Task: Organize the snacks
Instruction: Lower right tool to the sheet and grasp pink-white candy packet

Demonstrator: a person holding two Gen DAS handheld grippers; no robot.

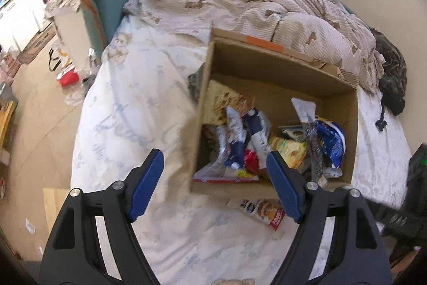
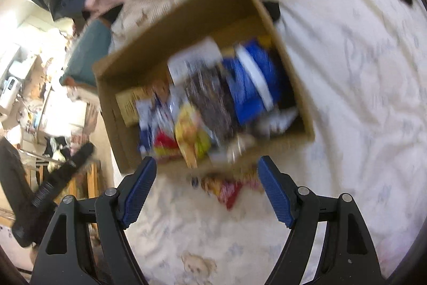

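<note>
both sets of jaws stand wide apart with nothing between them. the left gripper hangs above the near left corner of the cardboard box, one finger over the bedsheet, the other over the packets inside. the right gripper hovers just short of the box's near wall, above the one snack packet that lies outside on the sheet, just beside that wall; the left view shows it too.

the box holds a loose heap: a blue bag, a yellow bag, a red and yellow pack, and others.

the step in hand looks like collecting that stray packet. it lies flat on soft bedding, so come down with the fingers straddling its narrow side, press lightly into the sheet, and close on an edge, not the middle. the right view is blurred, so steady first.
</note>
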